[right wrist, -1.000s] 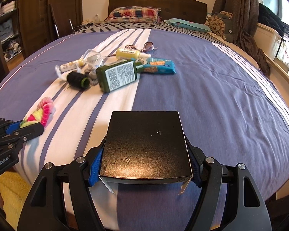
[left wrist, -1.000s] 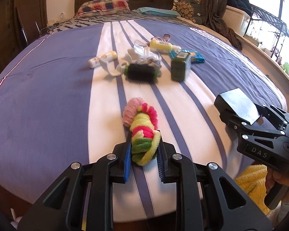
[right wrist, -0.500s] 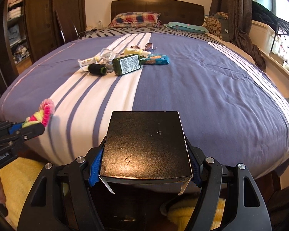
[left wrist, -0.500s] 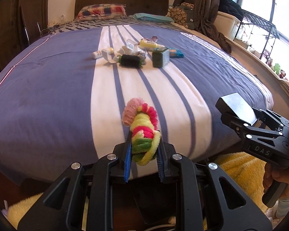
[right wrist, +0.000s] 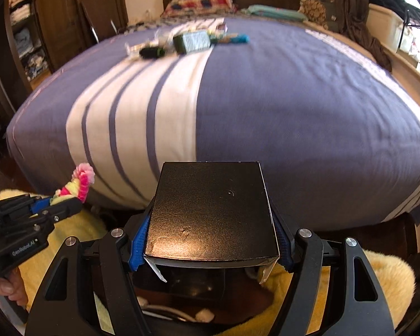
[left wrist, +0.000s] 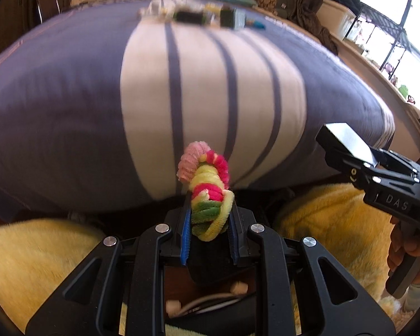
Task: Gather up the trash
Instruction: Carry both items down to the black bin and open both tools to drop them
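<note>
My left gripper (left wrist: 208,225) is shut on a fuzzy pink, yellow and green pipe-cleaner bundle (left wrist: 207,190), held in the air off the foot of the bed. It also shows in the right wrist view (right wrist: 75,184). My right gripper (right wrist: 210,240) is shut on a flat black box (right wrist: 212,212), seen from the left wrist view at the right (left wrist: 347,142). More trash lies far up the bed: a dark green box (right wrist: 193,42), a black roll (right wrist: 151,53), a blue wrapper (right wrist: 235,39) and clear plastic bits.
The bed (right wrist: 294,106) has a purple cover with white stripes. A yellow fluffy rug (left wrist: 36,254) lies on the floor at its foot. A dark object with white cables (right wrist: 182,288) sits below the grippers. A wardrobe (right wrist: 28,28) stands left, a window shelf right.
Both grippers have pulled back from the bed and dropped lower, each keeping its hold. The bed's foot edge and the yellow rug have come into view.
</note>
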Demonstrator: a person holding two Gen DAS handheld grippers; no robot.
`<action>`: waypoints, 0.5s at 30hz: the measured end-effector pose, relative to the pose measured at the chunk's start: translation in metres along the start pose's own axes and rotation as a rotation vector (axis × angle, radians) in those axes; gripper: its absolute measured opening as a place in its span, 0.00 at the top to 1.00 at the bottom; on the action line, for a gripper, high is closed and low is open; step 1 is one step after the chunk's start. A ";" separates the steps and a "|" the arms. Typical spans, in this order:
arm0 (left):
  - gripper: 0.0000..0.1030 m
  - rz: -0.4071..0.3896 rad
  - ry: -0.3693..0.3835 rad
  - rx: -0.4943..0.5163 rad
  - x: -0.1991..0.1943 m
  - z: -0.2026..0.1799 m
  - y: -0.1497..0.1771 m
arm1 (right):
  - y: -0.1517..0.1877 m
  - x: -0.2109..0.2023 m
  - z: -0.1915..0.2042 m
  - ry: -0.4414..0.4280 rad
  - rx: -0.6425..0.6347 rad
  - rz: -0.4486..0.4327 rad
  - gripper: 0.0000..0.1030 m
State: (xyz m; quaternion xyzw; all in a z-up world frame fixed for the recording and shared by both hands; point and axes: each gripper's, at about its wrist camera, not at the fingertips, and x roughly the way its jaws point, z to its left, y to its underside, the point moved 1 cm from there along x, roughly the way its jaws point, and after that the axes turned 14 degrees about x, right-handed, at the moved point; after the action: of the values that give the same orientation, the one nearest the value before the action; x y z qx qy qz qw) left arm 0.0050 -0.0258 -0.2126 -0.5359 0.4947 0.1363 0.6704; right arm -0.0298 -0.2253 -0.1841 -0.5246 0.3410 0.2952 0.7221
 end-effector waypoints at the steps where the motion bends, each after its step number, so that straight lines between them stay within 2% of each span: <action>1: 0.80 0.020 0.004 -0.006 0.006 0.002 0.006 | 0.003 0.005 0.000 -0.002 0.000 0.017 0.31; 9: 0.80 0.155 0.083 -0.013 0.052 0.004 0.029 | 0.031 0.061 -0.001 -0.023 0.026 0.197 0.31; 15: 0.80 0.248 0.128 0.007 0.088 -0.003 0.041 | 0.042 0.095 -0.002 -0.015 0.047 0.290 0.31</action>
State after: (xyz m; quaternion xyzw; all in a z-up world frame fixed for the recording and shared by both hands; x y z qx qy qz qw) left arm 0.0155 -0.0430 -0.3073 -0.4758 0.5996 0.1818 0.6173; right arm -0.0065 -0.2092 -0.2845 -0.4506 0.4146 0.3922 0.6865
